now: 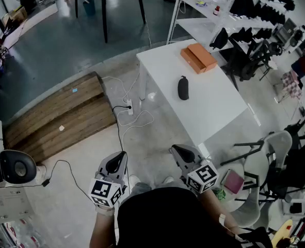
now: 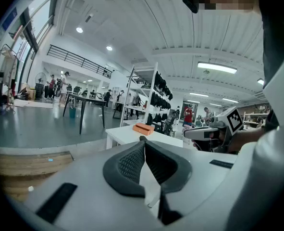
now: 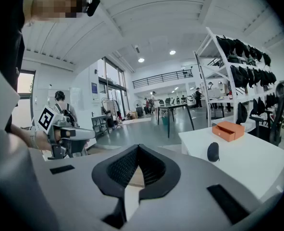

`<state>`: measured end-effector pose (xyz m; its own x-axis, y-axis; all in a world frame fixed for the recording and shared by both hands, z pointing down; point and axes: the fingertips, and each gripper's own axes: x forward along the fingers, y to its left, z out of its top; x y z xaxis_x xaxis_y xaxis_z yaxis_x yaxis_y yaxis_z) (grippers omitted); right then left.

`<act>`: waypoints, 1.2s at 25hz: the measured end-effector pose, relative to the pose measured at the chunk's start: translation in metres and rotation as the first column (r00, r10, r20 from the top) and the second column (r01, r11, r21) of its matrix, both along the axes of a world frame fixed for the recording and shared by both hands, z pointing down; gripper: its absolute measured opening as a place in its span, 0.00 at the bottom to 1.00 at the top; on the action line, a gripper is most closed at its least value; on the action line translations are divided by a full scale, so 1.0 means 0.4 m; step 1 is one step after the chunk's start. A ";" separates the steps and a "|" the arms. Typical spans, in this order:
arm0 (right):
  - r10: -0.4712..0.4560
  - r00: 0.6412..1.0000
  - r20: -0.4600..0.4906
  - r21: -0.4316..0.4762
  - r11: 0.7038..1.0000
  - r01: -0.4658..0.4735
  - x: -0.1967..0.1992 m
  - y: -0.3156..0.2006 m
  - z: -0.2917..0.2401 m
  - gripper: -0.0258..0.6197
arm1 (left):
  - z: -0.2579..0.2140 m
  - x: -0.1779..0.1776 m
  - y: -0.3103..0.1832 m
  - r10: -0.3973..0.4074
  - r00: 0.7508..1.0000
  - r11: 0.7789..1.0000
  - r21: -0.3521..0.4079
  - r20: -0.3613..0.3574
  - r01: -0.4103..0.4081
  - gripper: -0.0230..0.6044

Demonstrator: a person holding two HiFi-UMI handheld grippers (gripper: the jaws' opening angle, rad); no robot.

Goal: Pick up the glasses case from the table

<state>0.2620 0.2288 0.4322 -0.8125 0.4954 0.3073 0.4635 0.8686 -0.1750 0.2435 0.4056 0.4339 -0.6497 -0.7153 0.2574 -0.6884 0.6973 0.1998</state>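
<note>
The black glasses case (image 1: 183, 88) lies on the white table (image 1: 214, 112), well ahead of both grippers and apart from them. In the right gripper view the glasses case (image 3: 213, 151) sits on the white table (image 3: 242, 165) at the right. My left gripper (image 1: 120, 157) and right gripper (image 1: 177, 150) are held close to my body over the floor. In its own view the left gripper (image 2: 142, 139) is shut with nothing in it. The right gripper (image 3: 138, 147) also has its tips together and holds nothing.
An orange box (image 1: 198, 58) lies at the table's far end. A wooden platform (image 1: 59, 118) and cables with a power strip (image 1: 130, 107) lie on the floor to the left. Chairs (image 1: 276, 164) crowd the right side, and shelving (image 1: 245, 9) stands behind the table.
</note>
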 end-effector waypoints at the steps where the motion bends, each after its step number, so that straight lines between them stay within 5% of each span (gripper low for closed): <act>1: 0.000 1.000 0.001 0.002 1.000 0.000 -0.011 0.023 -0.001 0.08 | 0.000 -0.009 0.024 -0.003 1.000 1.000 0.001 0.002 0.003 0.07; 11: -0.016 1.000 0.002 -0.006 1.000 0.016 -0.081 0.194 0.016 0.08 | 0.042 -0.067 0.193 -0.021 1.000 1.000 0.005 -0.016 0.021 0.07; 19: 0.062 0.994 -0.094 -0.039 0.997 -0.066 -0.168 0.116 0.099 0.09 | 0.105 -0.134 0.183 -0.027 0.997 1.000 -0.007 -0.073 0.026 0.07; 25: 0.045 0.995 -0.086 -0.060 0.997 -0.051 -0.375 0.055 0.136 0.09 | 0.127 -0.310 0.162 -0.082 0.993 0.996 -0.043 -0.084 0.079 0.07; 30: 0.004 0.996 -0.091 -0.080 0.997 -0.011 -0.574 -0.060 0.126 0.09 | 0.090 -0.509 0.024 -0.083 0.994 0.994 -0.075 -0.072 0.078 0.07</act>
<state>0.0325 0.2049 0.4825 -0.7868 0.5155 0.3395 0.4362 0.8535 -0.2850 0.0399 0.4150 0.4699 -0.6815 -0.6393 0.3563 -0.6147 0.7642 0.1955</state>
